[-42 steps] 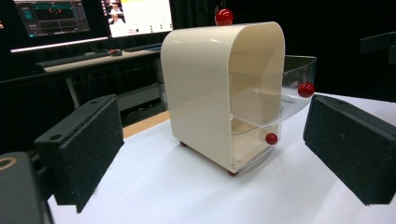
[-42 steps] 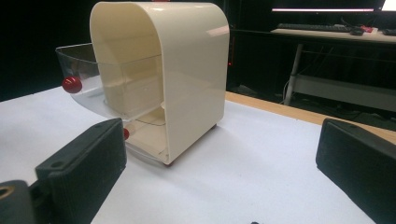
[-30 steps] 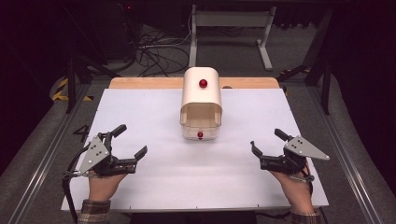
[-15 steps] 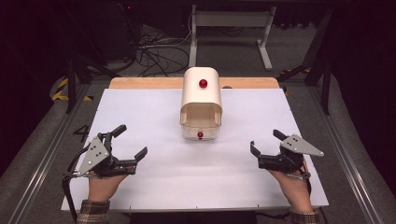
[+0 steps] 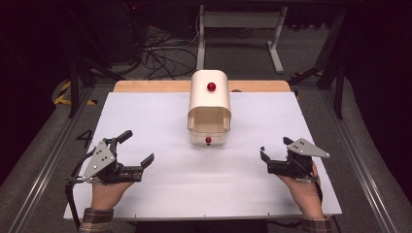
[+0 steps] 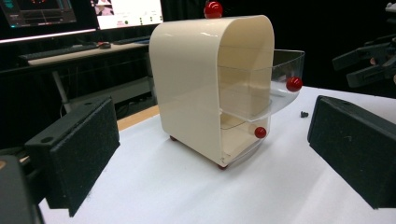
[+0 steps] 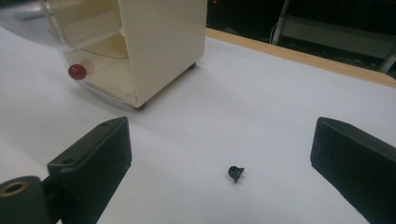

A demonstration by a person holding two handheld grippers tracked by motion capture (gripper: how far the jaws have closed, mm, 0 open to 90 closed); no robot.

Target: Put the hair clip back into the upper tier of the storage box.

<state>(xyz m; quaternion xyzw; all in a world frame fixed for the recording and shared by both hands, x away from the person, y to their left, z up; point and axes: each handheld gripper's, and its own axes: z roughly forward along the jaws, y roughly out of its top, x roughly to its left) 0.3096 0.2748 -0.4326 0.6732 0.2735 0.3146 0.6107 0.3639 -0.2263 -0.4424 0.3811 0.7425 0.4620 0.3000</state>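
A cream cabinet [image 5: 209, 102] with an arched top and a red knob [image 5: 211, 86] on it stands mid-table. A clear drawer [image 5: 208, 136] with a red knob juts from its front. In the left gripper view this upper drawer [image 6: 285, 70] is pulled out, and a lower red knob [image 6: 260, 132] sits close to the cabinet [image 6: 196, 84]. My left gripper [image 5: 138, 146] rests open at the front left, jaws wide and empty [image 6: 215, 154]. At the front right my right gripper [image 5: 274, 147] is open too, pointing at the cabinet [image 7: 159, 42]. A small black scrap [image 7: 236, 173] lies on the sheet between its jaws [image 7: 219, 140].
A white sheet [image 5: 145, 116] covers the table, with a wooden edge [image 5: 155, 86] at the back. Cables and metal stand legs [image 5: 277, 53] lie on the floor beyond. Monitors [image 6: 126, 11] glow behind the cabinet in the left gripper view, where the right gripper [image 6: 369, 65] shows far off.
The right gripper has drifted slightly left toward the middle of the table. The left gripper and the cabinet have stayed put.
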